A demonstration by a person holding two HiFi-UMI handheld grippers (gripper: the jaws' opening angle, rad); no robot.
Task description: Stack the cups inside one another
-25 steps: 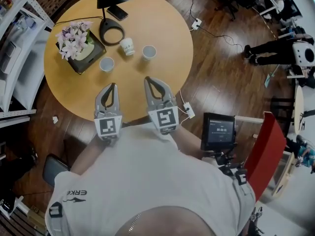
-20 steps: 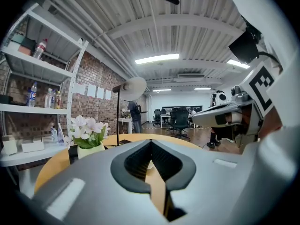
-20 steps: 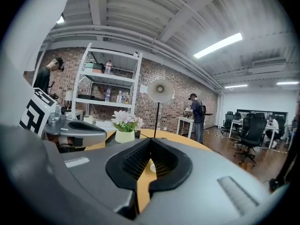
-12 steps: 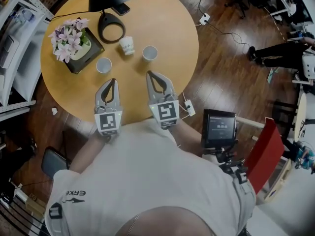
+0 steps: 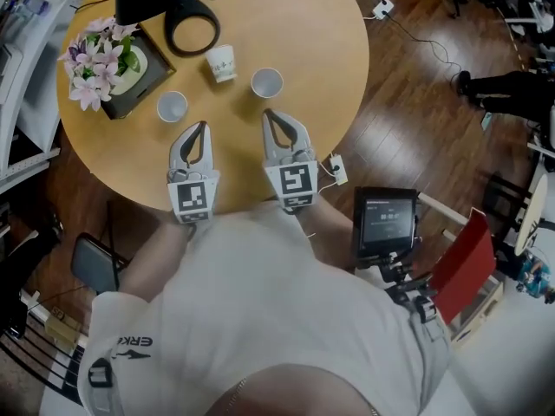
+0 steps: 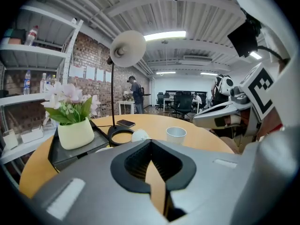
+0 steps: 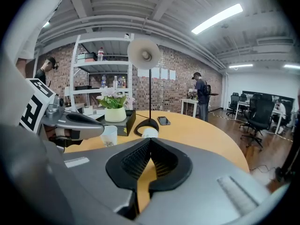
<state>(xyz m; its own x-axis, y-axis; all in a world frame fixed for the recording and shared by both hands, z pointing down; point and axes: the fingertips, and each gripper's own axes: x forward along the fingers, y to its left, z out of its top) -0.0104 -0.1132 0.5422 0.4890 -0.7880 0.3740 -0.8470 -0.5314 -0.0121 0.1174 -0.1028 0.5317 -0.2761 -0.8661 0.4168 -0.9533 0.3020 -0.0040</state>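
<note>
Three white paper cups stand apart on the round wooden table (image 5: pixel 329 50). One cup (image 5: pixel 172 106) is upright at the left, just beyond my left gripper (image 5: pixel 199 126). A second cup (image 5: pixel 267 82) is upright at the right, just beyond my right gripper (image 5: pixel 270 113). The third, printed cup (image 5: pixel 222 62) lies tipped further back between them. Both grippers hang side by side over the table's near part, jaws shut and empty. The left gripper view shows the left gripper (image 6: pixel 150 142) with the right-hand cup (image 6: pixel 176 133) ahead of it. From the right gripper (image 7: pixel 150 142), the left-hand cup (image 7: pixel 109 136) is visible.
A black desk lamp (image 5: pixel 186 29) and a dark tray with a flower pot (image 5: pixel 113 63) stand at the table's far left. A phone (image 7: pixel 163 121) lies behind the lamp base. Shelving (image 5: pixel 26 68) flanks the table at the left. A red chair (image 5: pixel 464 263) and a small screen (image 5: pixel 386 224) stand to my right.
Both grippers have sunk toward the table and moved forward. The right one is now closer to the right-hand cup. The jaws stayed shut and the cups did not move.
</note>
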